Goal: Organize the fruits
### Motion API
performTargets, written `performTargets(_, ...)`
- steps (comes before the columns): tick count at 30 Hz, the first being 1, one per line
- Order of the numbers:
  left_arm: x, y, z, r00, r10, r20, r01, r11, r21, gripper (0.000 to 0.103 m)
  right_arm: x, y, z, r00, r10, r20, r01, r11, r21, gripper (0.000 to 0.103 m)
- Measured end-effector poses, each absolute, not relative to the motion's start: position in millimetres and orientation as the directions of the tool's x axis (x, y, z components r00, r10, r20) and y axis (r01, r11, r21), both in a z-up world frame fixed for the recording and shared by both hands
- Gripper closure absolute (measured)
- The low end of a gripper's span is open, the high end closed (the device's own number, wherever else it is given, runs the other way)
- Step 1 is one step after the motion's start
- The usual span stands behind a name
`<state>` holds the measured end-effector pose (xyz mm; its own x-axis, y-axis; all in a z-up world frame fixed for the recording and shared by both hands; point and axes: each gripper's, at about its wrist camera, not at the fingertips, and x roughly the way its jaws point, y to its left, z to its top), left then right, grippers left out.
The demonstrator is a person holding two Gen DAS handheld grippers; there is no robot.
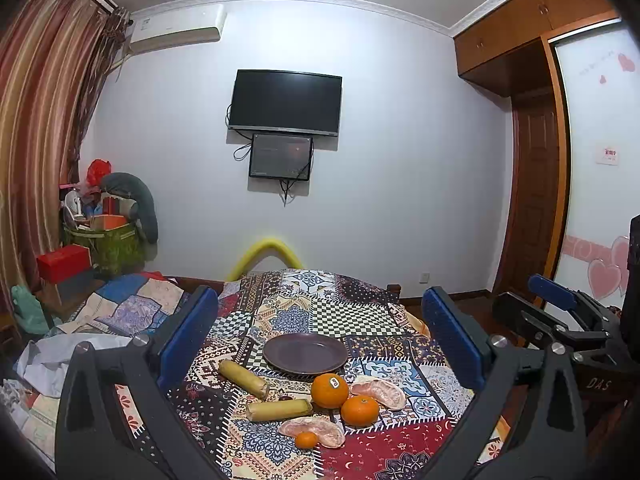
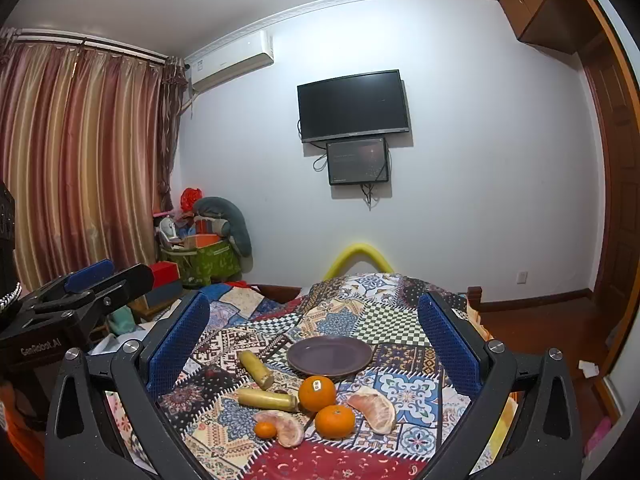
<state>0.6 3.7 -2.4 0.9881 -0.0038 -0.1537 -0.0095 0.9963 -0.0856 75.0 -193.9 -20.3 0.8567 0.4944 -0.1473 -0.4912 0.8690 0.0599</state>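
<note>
Fruit lies scattered on the patchwork cloth (image 1: 352, 316) in the left wrist view, all of it on the near side of an empty purple plate (image 1: 306, 354), with nothing yet on the plate. The left gripper (image 1: 320, 328) hangs above the spread with its jaws wide apart and nothing between them; the right gripper (image 1: 560, 300) shows at the right edge, well clear of the fruit. Nearest the plate are a sticker-marked orange (image 1: 329, 390) and a yellow cane piece (image 1: 244, 378); a second cane piece (image 1: 279, 410) lies closer, then a smaller orange (image 1: 359, 411), two peeled pomelo segments (image 1: 378, 392) (image 1: 312, 431), and a tiny mandarin (image 1: 306, 440) touching the nearer segment. In my judgement the task is at its start, and the sensible first pick for this hand is a cane piece on its side of the pile: come down with the pads across its short width, not its length, so it cannot swivel. In the right wrist view, the right gripper (image 2: 312, 340) is likewise fully spread and empty, the plate (image 2: 329, 357) straight ahead between its pads. The sticker orange (image 2: 317, 393) and smaller orange (image 2: 335, 421) sit close together, so a closing pad could nudge the neighbour; approaching the right-hand pomelo segment (image 2: 373, 410) first looks cleaner. That flesh is soft, so close gently and lower it onto the plate, don't drop it.
</note>
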Motion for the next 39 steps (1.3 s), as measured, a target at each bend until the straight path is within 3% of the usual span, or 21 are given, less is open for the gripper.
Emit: performTargets(39,1.4,2.5,0.8,0.987,-0.012,-0.158,-0.002,0.996,-0.089,0.000,75.8,-198.3,-19.8,0.857,0.494,-0.147,-0.489,0.869,0.070,0.000)
